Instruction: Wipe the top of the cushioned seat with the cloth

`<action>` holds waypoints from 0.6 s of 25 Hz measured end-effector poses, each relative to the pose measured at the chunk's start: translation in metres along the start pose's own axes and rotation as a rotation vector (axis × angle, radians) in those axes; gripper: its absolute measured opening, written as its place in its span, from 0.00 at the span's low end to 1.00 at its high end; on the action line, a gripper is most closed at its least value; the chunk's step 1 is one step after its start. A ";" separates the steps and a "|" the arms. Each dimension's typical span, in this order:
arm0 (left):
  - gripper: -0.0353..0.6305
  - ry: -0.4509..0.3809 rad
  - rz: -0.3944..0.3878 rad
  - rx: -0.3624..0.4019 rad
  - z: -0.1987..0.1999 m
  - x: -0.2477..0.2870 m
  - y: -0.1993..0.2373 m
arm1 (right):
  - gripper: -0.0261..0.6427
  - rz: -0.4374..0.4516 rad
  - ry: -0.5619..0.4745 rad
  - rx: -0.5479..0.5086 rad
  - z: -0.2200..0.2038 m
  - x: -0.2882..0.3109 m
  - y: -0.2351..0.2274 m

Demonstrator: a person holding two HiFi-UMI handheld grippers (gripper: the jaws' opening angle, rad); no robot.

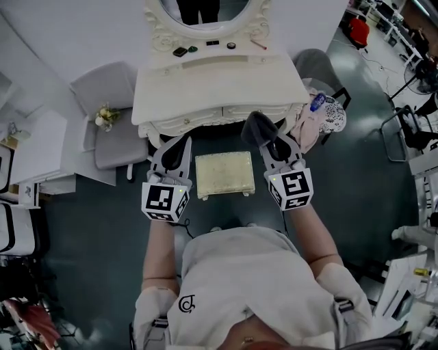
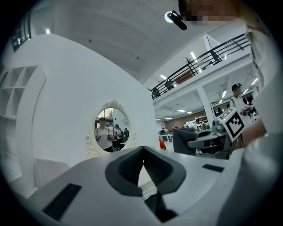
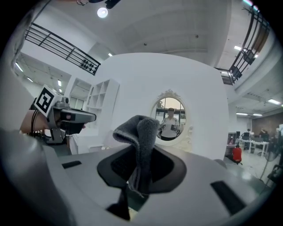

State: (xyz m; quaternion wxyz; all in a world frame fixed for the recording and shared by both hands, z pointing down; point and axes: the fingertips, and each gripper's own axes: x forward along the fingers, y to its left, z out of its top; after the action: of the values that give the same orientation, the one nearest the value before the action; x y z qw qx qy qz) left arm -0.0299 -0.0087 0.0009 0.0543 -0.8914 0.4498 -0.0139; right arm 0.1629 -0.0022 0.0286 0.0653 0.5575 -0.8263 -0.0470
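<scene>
Gripping a grey cloth [image 3: 140,132] between closed jaws, the right tongs [image 1: 268,142] are held up in the air, pointing forward. The cloth's free end folds over and droops above the jaw tips. In the head view this cloth shows as a dark lump at the front of the right tongs, over the front edge of the white bench [image 1: 219,89].

The left tongs [image 1: 178,152] are level with them on the other side. Their jaws are closed, meeting at the tips with nothing between them.

The cushioned seat [image 1: 224,175], a pale rectangular stool top, stands on the dark floor [image 1: 356,198] just in front of the bench and lies between the two tongs in the head view. Neither tongs nor cloth touches it; its top is bare.

An oval mirror [image 1: 205,10] in an ornate white frame rises at the back of the bench, with a few small dark items [image 1: 180,51] on the ledge below it. A grey chair [image 1: 109,137] stands left of the bench, holding a small bunch of flowers [image 1: 104,116]. Right of the bench, a second chair [image 1: 311,65] carries patterned fabric [image 1: 321,116].
</scene>
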 end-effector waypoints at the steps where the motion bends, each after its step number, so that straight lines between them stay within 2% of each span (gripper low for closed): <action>1: 0.07 -0.001 0.005 0.000 0.001 0.001 0.000 | 0.15 0.007 0.004 -0.003 -0.001 0.001 0.000; 6: 0.07 -0.004 -0.001 0.022 0.004 0.008 -0.008 | 0.14 0.039 0.010 -0.012 -0.004 0.005 0.001; 15: 0.07 0.015 -0.030 0.011 0.002 0.014 -0.017 | 0.14 0.031 -0.004 -0.008 0.000 0.006 -0.004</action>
State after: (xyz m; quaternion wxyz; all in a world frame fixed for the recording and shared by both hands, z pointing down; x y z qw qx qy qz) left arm -0.0077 -0.0097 0.0010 0.0554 -0.8976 0.4366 -0.0240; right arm 0.1649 -0.0092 0.0284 0.0667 0.5445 -0.8346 -0.0503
